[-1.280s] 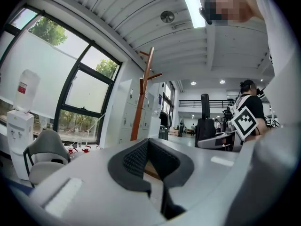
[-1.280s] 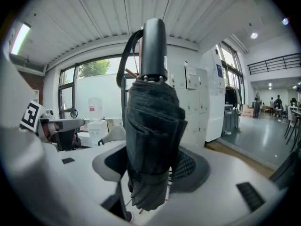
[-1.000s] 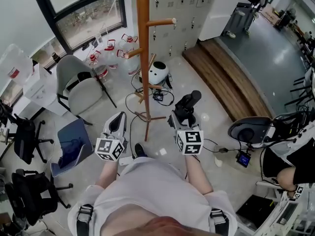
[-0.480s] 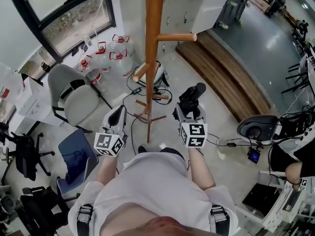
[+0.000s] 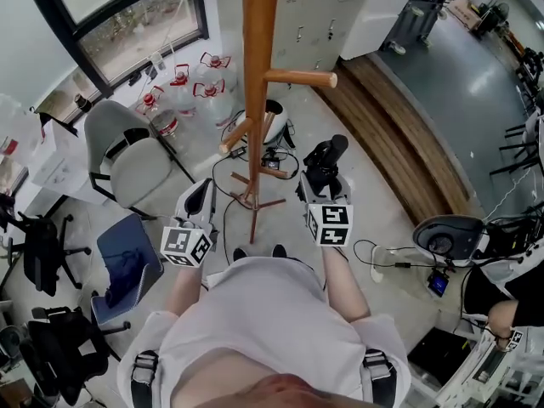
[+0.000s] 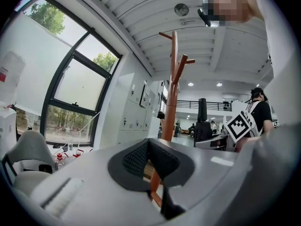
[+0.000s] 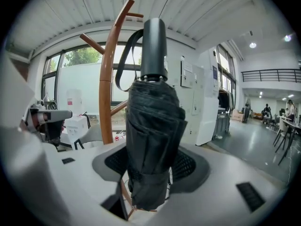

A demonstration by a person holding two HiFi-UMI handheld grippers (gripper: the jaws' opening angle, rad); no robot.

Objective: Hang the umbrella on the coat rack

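Right gripper view: my right gripper point(image 7: 153, 166) fingers point(image 7: 186, 166) pinch the folded black umbrella point(image 7: 153, 121).
Left gripper view: my left gripper point(image 6: 149, 145) fingers pressed together, empty.
Head view: wooden coat rack point(image 5: 255, 100) near, ahead.

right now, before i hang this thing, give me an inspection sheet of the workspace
surface: pale floor; no table seen
job's things: folded black umbrella upright in the right gripper; wooden coat rack just ahead, visible pegs bare
clutter: grey chair, water jugs, white round device by the rack's foot
grippers: left gripper shut, empty; right gripper shut on the umbrella
cables: black cables on the floor by the rack's foot; white lead at the right
surroundings: window, lockers, wooden step, a person at the right edge
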